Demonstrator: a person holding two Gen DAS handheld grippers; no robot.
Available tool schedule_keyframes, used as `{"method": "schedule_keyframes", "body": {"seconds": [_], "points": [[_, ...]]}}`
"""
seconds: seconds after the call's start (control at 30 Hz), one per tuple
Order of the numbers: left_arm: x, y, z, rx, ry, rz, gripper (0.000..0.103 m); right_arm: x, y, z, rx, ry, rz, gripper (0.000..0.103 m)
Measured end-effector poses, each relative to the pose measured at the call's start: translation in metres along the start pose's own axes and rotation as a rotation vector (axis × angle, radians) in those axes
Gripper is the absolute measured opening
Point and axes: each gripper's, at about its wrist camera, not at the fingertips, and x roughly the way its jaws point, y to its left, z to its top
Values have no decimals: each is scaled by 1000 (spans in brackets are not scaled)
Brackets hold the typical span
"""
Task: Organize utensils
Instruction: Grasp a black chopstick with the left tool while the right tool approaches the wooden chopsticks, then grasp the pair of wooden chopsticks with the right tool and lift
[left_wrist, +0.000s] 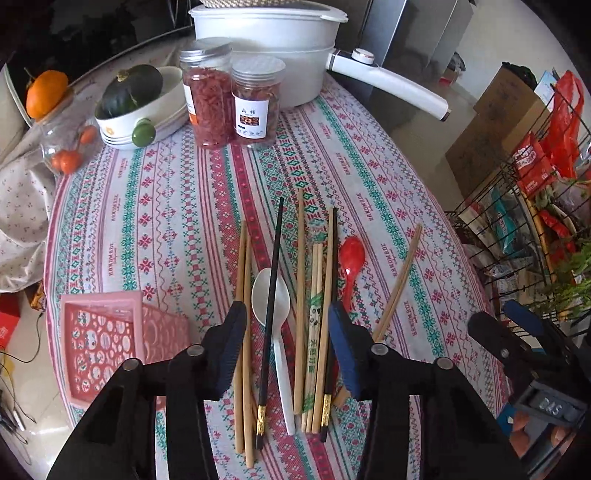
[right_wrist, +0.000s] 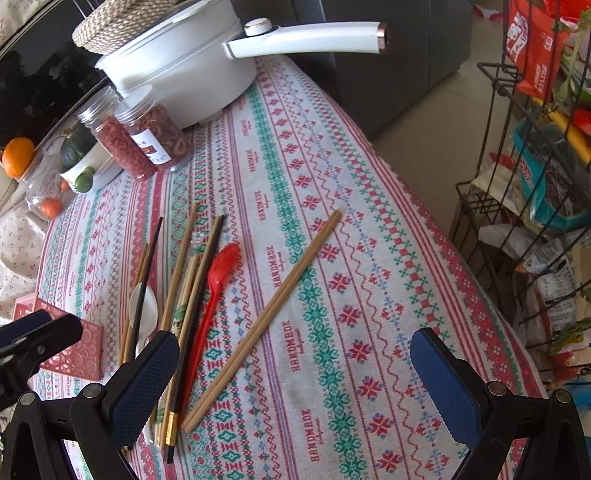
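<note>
A: A round table under a striped, cross-stitch-pattern tablecloth, with a tiled floor around it and a wire rack of packets to the right.

B: And at the far side?

A: A white pot with a long handle, two clear jars of reddish dried food in front of it, and to their left a bowl holding a dark green squash.

B: Where are the utensils?

A: Scattered mid-table, near edge. From the left: a bamboo chopstick pair, a white spoon with a black chopstick lying across its bowl, then a loose cluster of bamboo chopsticks with a second black one among them, a red spoon, and a separate bamboo pair lying at a slant to the right.

B: Any container?

A: A pink perforated basket lies at the near left, beside the pile.

B: The grippers?

A: The left gripper hovers over the white spoon and chopsticks, fingers partly apart, straddling them without pressing anything. The right gripper has its jaws spread wide over the slanted bamboo pair, holding nothing.
</note>
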Motion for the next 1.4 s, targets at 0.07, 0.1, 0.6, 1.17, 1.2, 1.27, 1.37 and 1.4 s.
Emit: {"method": "schedule_keyframes", "body": {"seconds": [0.07,0.1,0.6,1.17,1.2,1.27,1.37,1.4], "points": [[17,-1,9,-7,10,2,32,1,-3,2,11,4,5,103],[25,-1,13,-6,10,10,29,2,-4,2,12,5,7,103],[85,-5,36,2,53,71,7,13,-2,7,0,27,-1,103],[-85,28,-65,39,-231,-135,5,68,-8,14,68,170,-13,77],[-92,31,-71,37,-248,-142,5,74,-7,15,77,176,-6,74],[-103,39,-83,31,-275,-155,5,82,-3,16,79,184,-7,70],[-114,52,-95,5,-289,-183,5,93,10,18,47,190,-38,62],[-115,55,-97,0,-294,-188,5,97,15,18,31,194,-60,58]]}}
